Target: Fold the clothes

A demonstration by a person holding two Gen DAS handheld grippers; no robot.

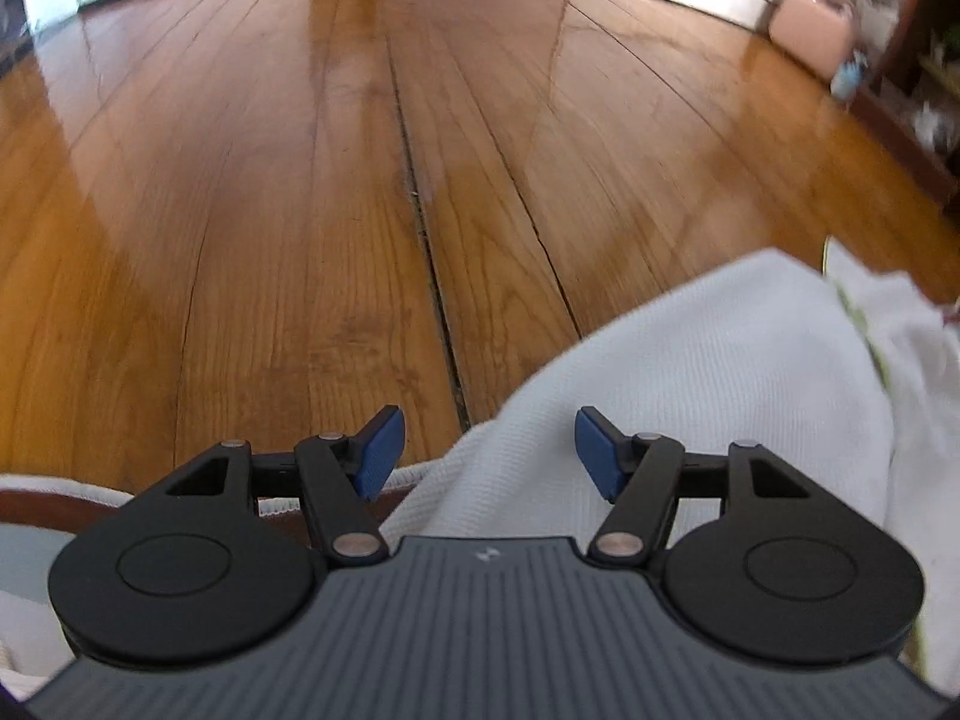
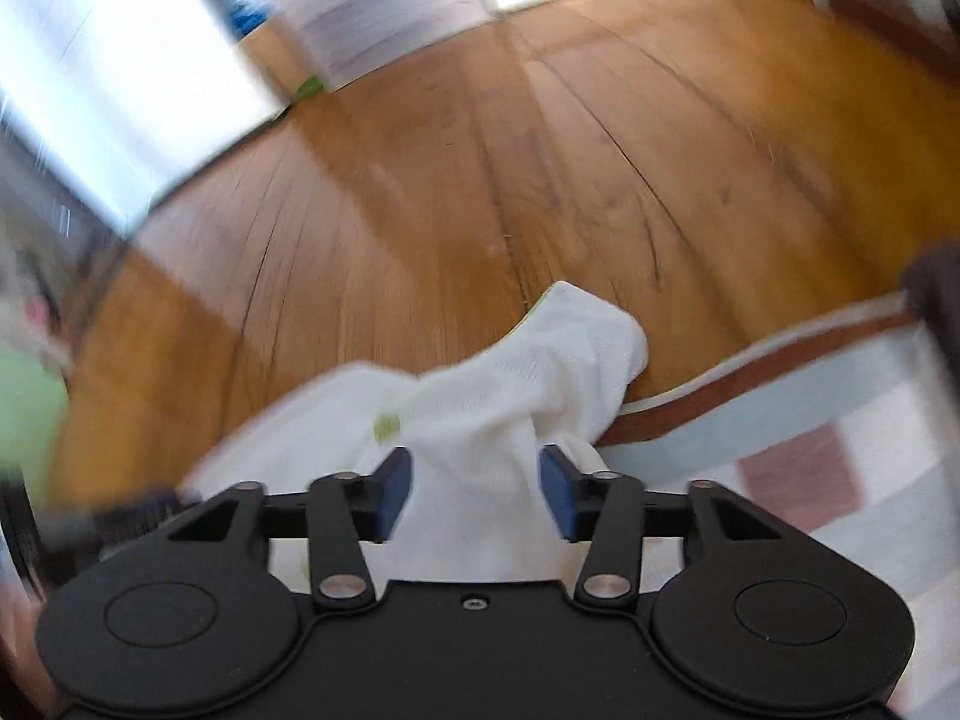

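1. The left gripper [image 1: 487, 450] has its jaws spread wide; its blue pads [image 1: 378, 457] face each other across a clear gap and press on nothing; the gripper points steeply down.
2. Below and between those pads lies the white garment [image 1: 690, 360], a ribbed knit cloth; it passes under the right-hand pad and bulges up toward the right edge of the left wrist view, where a fold shows a thin green trim; whether the pads touch it cannot be told.
3. Beyond the cloth stretches the wooden floor [image 1: 300, 180], glossy planks with dark seams running away from the camera; at the far right sits a pink case [image 1: 810, 30] beside dark furniture, well apart from the garment.
4. The right gripper [image 2: 475, 495] also stands apart at the jaws; the white garment [image 2: 510, 384] rises between its pads as a bunched ridge, just beside both blue faces, yet the gap looks wider than the cloth and no pinch is evident; the view is blurred.
5. The garment runs forward from that gripper onto the wooden floor [image 2: 540, 150], one lobe ending in a rounded tip; a small green mark shows on its left part.
6. To the right lies a rug [image 2: 810, 450] with a brown border and pale blue, white and mauve blocks; the garment's right side is just beside its edge.
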